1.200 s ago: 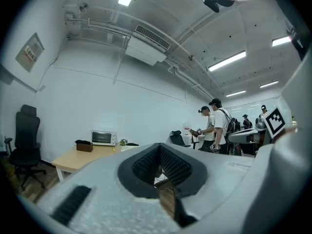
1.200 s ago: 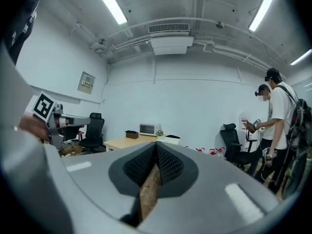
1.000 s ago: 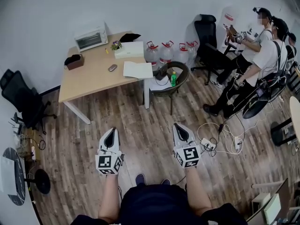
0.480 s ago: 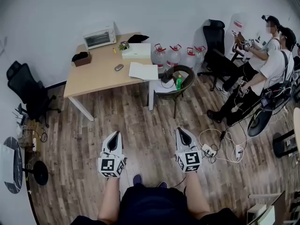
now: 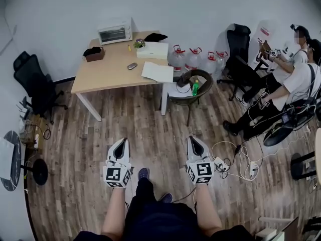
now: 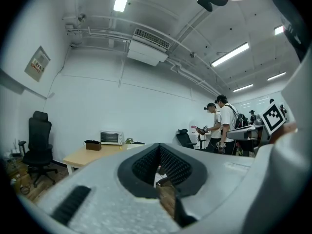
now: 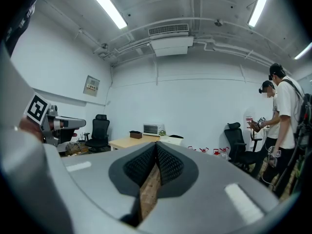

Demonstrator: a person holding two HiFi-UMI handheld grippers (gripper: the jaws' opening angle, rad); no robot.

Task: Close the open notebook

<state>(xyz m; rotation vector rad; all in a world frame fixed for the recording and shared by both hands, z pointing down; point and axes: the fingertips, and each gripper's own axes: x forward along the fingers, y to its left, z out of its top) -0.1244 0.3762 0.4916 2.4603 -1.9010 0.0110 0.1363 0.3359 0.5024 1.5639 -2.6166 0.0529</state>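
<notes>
Two grippers were held low before the body, side by side and well apart from the table (image 5: 108,79). The left gripper (image 5: 122,141) was seen with its jaws drawn together on nothing, only a sliver of wooden floor (image 5: 150,127) showing behind the tips. The right gripper (image 5: 191,139) was clenched likewise and empty. The open notebook (image 5: 157,72) was lying untouched near the right edge of the table, white pages up, just beside a small dark mouse (image 5: 132,66).

Over the last second the table and notebook were carried rightward in the head view, while the grippers were kept in the same pose. One shoe (image 5: 143,173) was now set ahead of the other. A step toward the table was judged to be in hand. The closing itself was not yet begun, and much floor remained to be crossed before the pages could be reached.
</notes>
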